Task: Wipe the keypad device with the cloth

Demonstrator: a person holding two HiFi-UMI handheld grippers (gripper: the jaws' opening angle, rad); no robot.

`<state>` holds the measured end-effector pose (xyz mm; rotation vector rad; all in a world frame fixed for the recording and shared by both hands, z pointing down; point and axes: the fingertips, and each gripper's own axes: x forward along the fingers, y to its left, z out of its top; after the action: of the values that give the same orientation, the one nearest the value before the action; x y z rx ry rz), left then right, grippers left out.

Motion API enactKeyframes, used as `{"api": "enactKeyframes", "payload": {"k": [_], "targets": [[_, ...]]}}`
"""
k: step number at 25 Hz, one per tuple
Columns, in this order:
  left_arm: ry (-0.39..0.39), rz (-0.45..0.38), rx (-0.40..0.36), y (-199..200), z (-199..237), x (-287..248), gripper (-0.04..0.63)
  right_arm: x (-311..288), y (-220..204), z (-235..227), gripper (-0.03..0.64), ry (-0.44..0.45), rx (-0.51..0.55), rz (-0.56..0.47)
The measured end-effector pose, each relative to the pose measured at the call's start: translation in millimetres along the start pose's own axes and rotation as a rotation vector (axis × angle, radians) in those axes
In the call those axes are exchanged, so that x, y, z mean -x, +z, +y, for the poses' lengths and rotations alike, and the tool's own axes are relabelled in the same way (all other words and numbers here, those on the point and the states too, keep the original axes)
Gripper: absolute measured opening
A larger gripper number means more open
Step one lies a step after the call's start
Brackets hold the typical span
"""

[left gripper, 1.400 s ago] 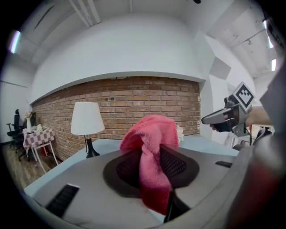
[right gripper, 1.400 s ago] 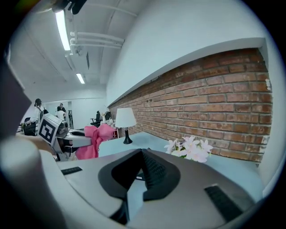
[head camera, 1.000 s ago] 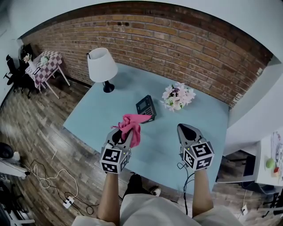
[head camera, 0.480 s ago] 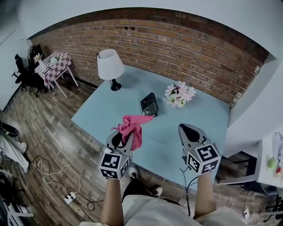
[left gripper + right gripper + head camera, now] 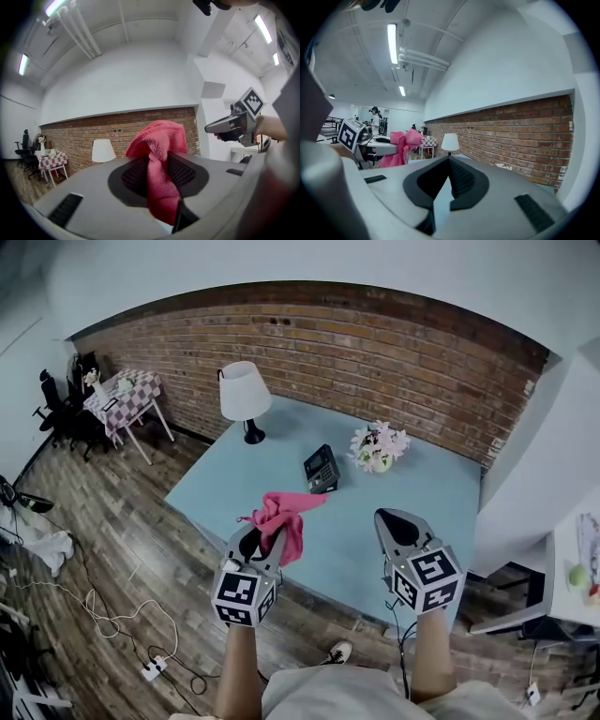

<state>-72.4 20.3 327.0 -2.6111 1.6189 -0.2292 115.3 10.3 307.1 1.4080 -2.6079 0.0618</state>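
Seen from above, the left gripper is clamped on a pink terry cloth that bunches up out of its jaws. The right gripper, at 3 o'clock from it, has its jaws pressed together on nothing. Dark wood plank floor runs beneath the person's arms, with loose white cables at 8 o'clock. Both tools hang at the near edge of a pale blue rectangular table. On that surface, at 1 o'clock from the cloth and well apart from it, lies the dark keypad device, untouched. Near it at 2 o'clock stands a bunch of pink and white flowers, and at the table's 11 o'clock corner a white-shaded lamp on a black stem. Farther off at 10 o'clock, a small table with a checked cover and black office chairs stand before the red brick wall. Against a second earlier, the table sits farther up and away from the grippers and more floor shows below it. The left gripper's hold on the cloth and the right gripper's closed jaws are unchanged.
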Motion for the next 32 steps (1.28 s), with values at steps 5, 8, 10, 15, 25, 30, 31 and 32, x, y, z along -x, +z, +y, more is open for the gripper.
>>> {"api": "enactKeyframes", "payload": {"k": [5,8,10,15,25,30,31,32], "targets": [[-0.013,-0.007,-0.005,9,-18,48,0.149,34,3,42,0.014,0.019,-0.01,0.003],[-0.012,-0.007,-0.007,10,-30,83,0.149,58,3,68,0.012,0.029,-0.011,0.003],[-0.005,-0.011,-0.002,13,-36,107,0.149,74,6,83,0.012,0.032,-0.005,-0.003],[0.012,-0.031,0.011,20,-55,162,0.149,116,16,120,0.012,0.039,0.028,-0.016],[0.021,-0.059,-0.009,35,-87,239,0.149,183,18,169,0.012,0.041,0.044,-0.028],[0.022,-0.065,-0.005,36,-96,263,0.149,203,12,184,0.012,0.037,0.049,-0.021],[0.022,-0.066,-0.005,35,-97,266,0.149,206,12,186,0.012,0.036,0.051,-0.02],[0.022,-0.067,-0.004,35,-99,268,0.149,208,12,187,0.011,0.035,0.054,-0.019]]}}
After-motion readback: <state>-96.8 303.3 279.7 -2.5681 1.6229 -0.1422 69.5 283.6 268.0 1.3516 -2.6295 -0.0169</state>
